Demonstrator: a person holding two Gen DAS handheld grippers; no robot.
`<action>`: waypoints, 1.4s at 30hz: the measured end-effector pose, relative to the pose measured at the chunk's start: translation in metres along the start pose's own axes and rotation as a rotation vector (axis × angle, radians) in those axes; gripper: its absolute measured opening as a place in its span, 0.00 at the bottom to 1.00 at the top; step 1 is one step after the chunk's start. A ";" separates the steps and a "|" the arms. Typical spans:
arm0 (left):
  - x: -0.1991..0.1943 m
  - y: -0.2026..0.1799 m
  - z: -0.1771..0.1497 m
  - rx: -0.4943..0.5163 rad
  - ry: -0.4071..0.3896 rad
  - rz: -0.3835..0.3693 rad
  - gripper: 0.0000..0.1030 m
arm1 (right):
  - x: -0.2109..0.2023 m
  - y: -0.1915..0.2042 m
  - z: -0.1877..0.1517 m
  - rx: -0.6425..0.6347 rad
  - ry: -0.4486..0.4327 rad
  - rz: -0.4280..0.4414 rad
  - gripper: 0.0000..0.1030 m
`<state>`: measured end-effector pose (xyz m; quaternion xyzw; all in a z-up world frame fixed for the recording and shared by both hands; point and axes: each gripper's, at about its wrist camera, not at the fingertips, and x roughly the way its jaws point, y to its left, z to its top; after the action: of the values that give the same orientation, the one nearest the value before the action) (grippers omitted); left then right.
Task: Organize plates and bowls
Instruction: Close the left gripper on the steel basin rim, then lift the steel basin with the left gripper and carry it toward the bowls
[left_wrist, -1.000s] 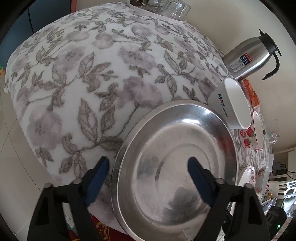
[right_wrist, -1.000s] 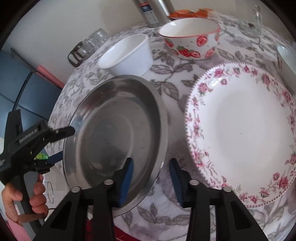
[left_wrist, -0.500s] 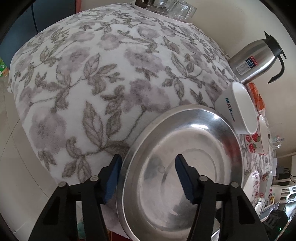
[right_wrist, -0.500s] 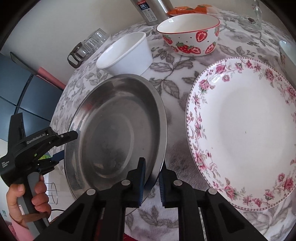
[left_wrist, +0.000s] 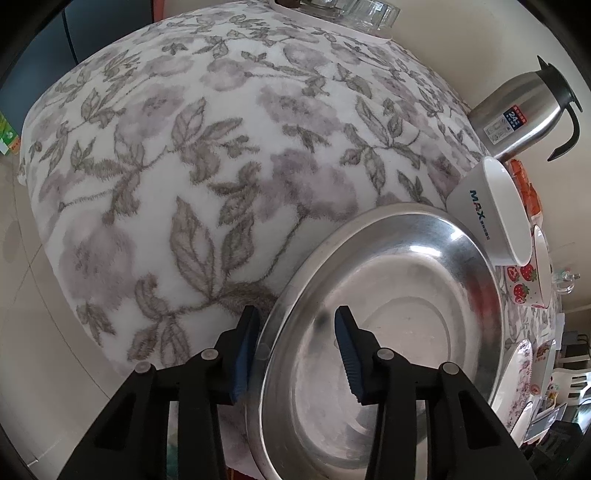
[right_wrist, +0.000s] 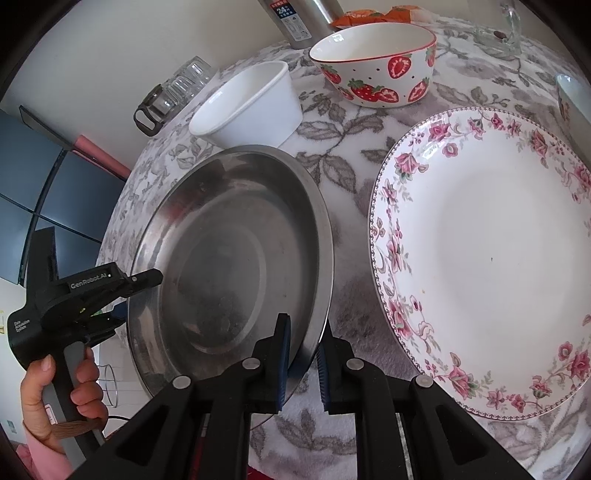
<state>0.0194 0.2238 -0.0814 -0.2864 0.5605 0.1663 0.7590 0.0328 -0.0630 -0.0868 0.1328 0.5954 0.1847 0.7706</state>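
A round steel plate (left_wrist: 399, 332) (right_wrist: 229, 251) rests on the floral tablecloth near the table's edge. My left gripper (left_wrist: 295, 312) straddles the plate's left rim, one blue pad outside and one inside. Its jaws are closing, with gaps still showing beside the rim. My right gripper (right_wrist: 303, 328) is shut on the plate's near right rim, which is pinched between its pads. A white plate with pink flowers (right_wrist: 491, 258) lies just right of the steel one. Beyond them stand a plain white bowl (right_wrist: 251, 107) (left_wrist: 495, 210) and a strawberry bowl (right_wrist: 373, 62) (left_wrist: 524, 284).
A steel thermos (left_wrist: 517, 118) (right_wrist: 291, 18) stands at the back by the wall, with orange packets (right_wrist: 369, 13) beside it. Drinking glasses (left_wrist: 351, 11) (right_wrist: 177, 88) sit at the far edge. A glass mug (right_wrist: 506, 26) and another bowl (right_wrist: 572, 99) are at the right. A person's hand (right_wrist: 55, 384) grips the left handle.
The left jaws have narrowed step by step around the steel plate's rim. The right jaws closed onto the plate's rim and have stayed there.
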 end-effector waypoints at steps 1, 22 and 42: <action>0.000 0.000 0.000 0.002 -0.001 0.002 0.43 | 0.000 0.000 0.000 0.000 -0.001 0.000 0.14; -0.047 -0.010 -0.008 0.018 -0.137 -0.122 0.35 | -0.048 0.005 0.000 -0.035 -0.105 0.021 0.15; -0.095 -0.074 -0.036 0.167 -0.222 -0.197 0.35 | -0.115 -0.028 -0.001 0.001 -0.258 0.033 0.17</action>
<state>0.0045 0.1500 0.0189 -0.2556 0.4544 0.0747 0.8501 0.0096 -0.1392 0.0007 0.1656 0.4892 0.1786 0.8374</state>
